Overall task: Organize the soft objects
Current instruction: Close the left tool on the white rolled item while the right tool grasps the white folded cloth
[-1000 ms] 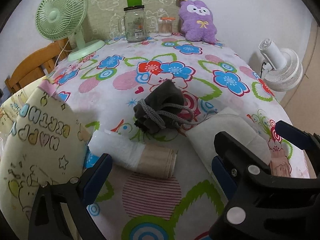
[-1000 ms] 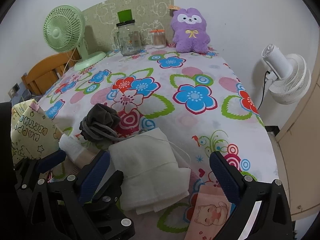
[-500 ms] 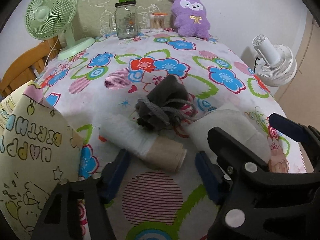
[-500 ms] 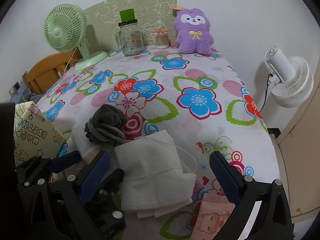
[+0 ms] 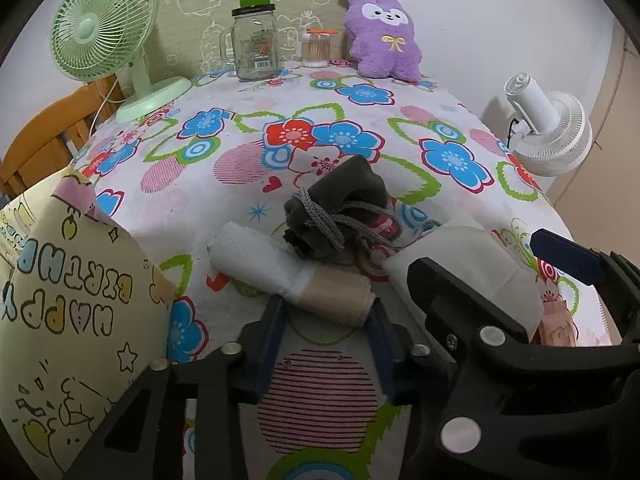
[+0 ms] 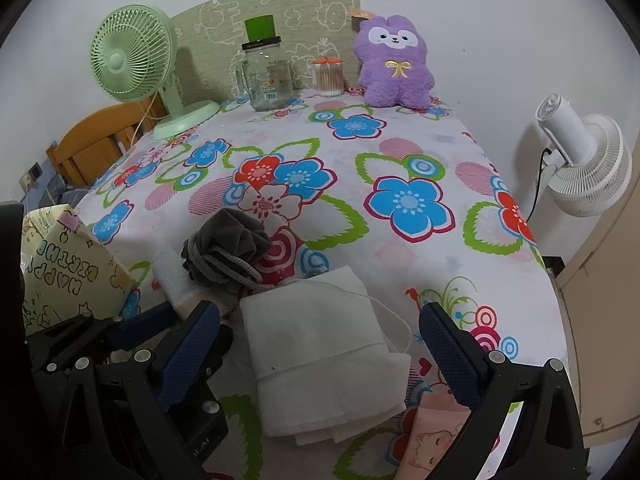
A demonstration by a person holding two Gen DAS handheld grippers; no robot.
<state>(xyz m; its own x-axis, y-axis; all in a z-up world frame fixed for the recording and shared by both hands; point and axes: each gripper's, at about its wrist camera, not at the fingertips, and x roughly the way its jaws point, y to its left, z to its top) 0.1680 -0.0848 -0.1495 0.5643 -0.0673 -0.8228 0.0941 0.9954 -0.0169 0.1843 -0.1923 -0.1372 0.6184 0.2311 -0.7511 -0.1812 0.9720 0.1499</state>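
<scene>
We are working at a table [image 5: 248,92] under a bright flowered cloth, set against a white wall. Nearest us, the left gripper [image 5: 326,320] has its fingers drawn in around the beige end of a rolled white-and-beige cloth [image 5: 296,276]; whether the pads already press it we cannot tell. We judge the roll light and squashy, best taken across its firmer beige end. The right gripper [image 6: 320,344] stands spread wide to either side of a folded white cloth [image 6: 324,352], limp and layered, so a pinch through the whole stack near the fold should keep it together. Just beyond lies a dark drawstring pouch [image 5: 340,204], touching the roll. The birthday gift bag [image 5: 68,320] at left shows nothing of its inside. At the far edge, a glass jar [image 5: 256,52] looks empty, and a small tub [image 5: 316,50] holds cotton swabs.
</scene>
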